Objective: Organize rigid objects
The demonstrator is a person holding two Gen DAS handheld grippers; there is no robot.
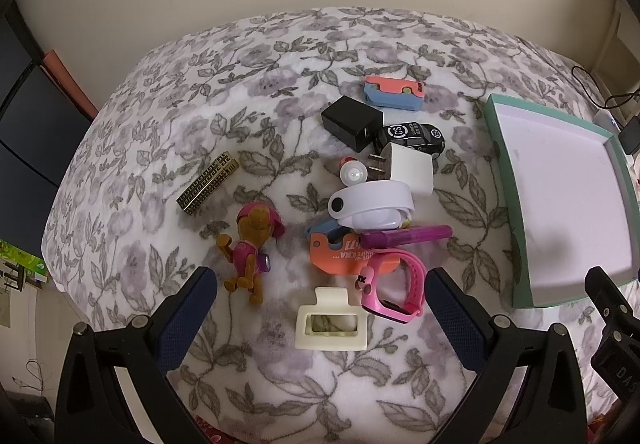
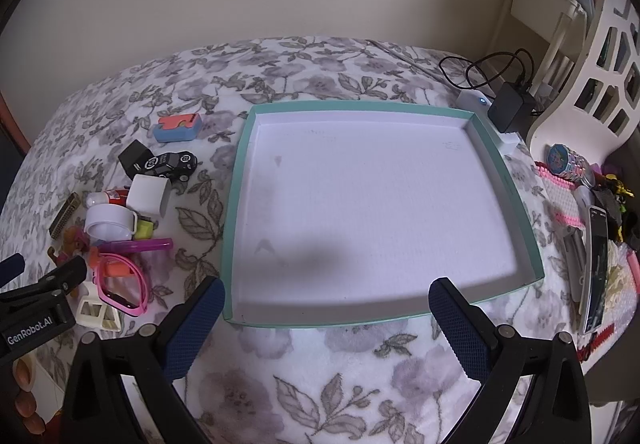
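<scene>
A heap of small objects lies on the floral blanket: a cream hair claw (image 1: 330, 326), a pink watch (image 1: 394, 284), an orange cutter (image 1: 346, 254), a purple marker (image 1: 406, 236), a white band (image 1: 370, 202), a white charger (image 1: 410, 170), a black charger (image 1: 352, 122), a toy car (image 1: 416, 136), a pup figure (image 1: 252, 250) and a patterned gold bar (image 1: 208, 182). My left gripper (image 1: 320, 296) hangs open just before the hair claw. My right gripper (image 2: 326, 308) is open over the near rim of the empty teal-edged tray (image 2: 240, 204). The same heap (image 2: 120, 228) shows left of the tray.
A pink-and-blue block (image 1: 394, 92) lies at the far side of the heap. Right of the tray sit a black adapter with cable (image 2: 512, 106), a wristwatch (image 2: 568, 162), a phone (image 2: 596, 272) and other clutter. A wall stands behind the bed.
</scene>
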